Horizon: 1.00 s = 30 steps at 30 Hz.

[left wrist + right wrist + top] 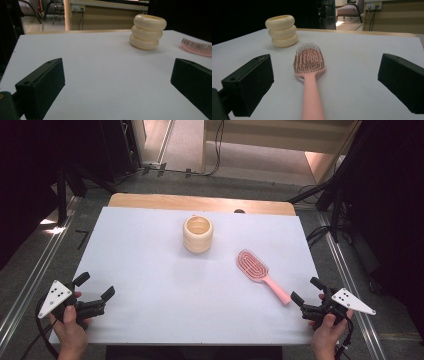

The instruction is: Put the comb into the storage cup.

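At the near left corner of the desk (pixel 150 285), the left tool (pixel 96 287) rests with its jaws spread wide and nothing between them, held in the person's left hand (pixel 70 327). At the near right corner the right tool (pixel 307 291) is likewise wide open and empty, held in the right hand (pixel 327 330) and aimed along the handle of the hairbrush (pixel 260 273).

The hairbrush lies bristles up on the white cover, just beyond the right tool, its handle end nearest the jaws and its oval head pointing away toward the far left. It looks like light, stiff plastic; the handle is smooth and slim, so it may slide or swivel if pinched near the tip. The best place to take hold is probably mid-handle, across its narrow width, keeping clear of the bristles, which would flex and give a poor grip.

Farther off, near the middle of the far half, stands a cream cup (pixel 198 234) shaped like three stacked rings, open at the top and well apart from the brush. It looks rigid and heavier, possibly ceramic, so its rounded walls could be slippery.

In the right gripper view the handle's near end is cut off and blurred. The cup's inside cannot be made out clearly.
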Tool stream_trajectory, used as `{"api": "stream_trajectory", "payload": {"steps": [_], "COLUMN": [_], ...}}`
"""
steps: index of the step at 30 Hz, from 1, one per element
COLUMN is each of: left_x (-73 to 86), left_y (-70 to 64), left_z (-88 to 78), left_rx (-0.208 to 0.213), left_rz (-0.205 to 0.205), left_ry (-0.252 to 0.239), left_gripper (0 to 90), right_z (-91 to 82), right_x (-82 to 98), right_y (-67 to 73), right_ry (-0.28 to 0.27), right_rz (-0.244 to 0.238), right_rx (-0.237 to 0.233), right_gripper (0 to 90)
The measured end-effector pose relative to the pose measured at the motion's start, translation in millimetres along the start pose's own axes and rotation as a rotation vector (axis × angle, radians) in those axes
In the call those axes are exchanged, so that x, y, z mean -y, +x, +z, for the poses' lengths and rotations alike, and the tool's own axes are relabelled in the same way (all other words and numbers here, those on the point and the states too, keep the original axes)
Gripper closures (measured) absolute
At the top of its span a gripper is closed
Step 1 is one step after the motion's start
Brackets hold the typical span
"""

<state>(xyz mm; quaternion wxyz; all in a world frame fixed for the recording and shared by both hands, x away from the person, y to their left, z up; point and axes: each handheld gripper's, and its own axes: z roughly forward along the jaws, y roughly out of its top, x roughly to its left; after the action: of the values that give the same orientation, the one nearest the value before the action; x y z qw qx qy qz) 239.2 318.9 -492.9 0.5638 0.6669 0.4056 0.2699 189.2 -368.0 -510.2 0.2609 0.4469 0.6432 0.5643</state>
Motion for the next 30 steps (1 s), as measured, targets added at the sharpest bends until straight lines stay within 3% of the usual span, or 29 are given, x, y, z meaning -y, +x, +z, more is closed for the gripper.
{"api": "stream_trajectory", "payload": {"steps": [1,3,5,6,11,16,23,27,30], "left_x": [0.7,0.7,1.1,0.9,1.1,1.3,1.1,1.3,1.2], "left_y": [3.4,4.1,3.0,0.4,-1.3,-1.6,-6.7,-10.6,-10.6], "left_z": [-1.1,-2.3,-2.6,-2.3,-1.4,-0.8,1.9,2.8,3.2], "left_rx": [0.008,0.012,0.006,0.005,0.015,0.008,-0.005,-0.005,-0.003], "left_rz": [-0.028,-0.033,-0.023,0.001,0.008,0.015,0.07,0.104,0.102], "left_ry": [-0.014,-0.017,-0.018,-0.011,-0.009,-0.006,0.015,0.024,0.025], "left_gripper": [0.0,0.0,0.0,0.0,0.0,0.0,0.0,0.0,0.0], "right_z": [0.0,-0.9,-1.3,-1.5,-1.4,-0.9,2.3,2.9,3.5], "right_x": [-0.7,-2.2,-2.9,-4.3,-8.4,-15.5,-26.6,-34.2,-38.6], "right_y": [1.1,3.0,3.3,4.7,9.3,14.0,16.8,17.6,17.4], "right_ry": [0.016,0.028,0.029,0.036,0.048,0.097,0.13,0.138,0.15], "right_rz": [-0.004,-0.007,-0.012,-0.004,-0.019,-0.052,-0.055,-0.044,-0.046], "right_rx": [-0.004,-0.024,-0.026,-0.021,-0.009,0.011,-0.03,-0.022,-0.025], "right_gripper": [0.0,0.0,0.0,0.0,0.0,0.0,0.0,0.0,0.0]}}
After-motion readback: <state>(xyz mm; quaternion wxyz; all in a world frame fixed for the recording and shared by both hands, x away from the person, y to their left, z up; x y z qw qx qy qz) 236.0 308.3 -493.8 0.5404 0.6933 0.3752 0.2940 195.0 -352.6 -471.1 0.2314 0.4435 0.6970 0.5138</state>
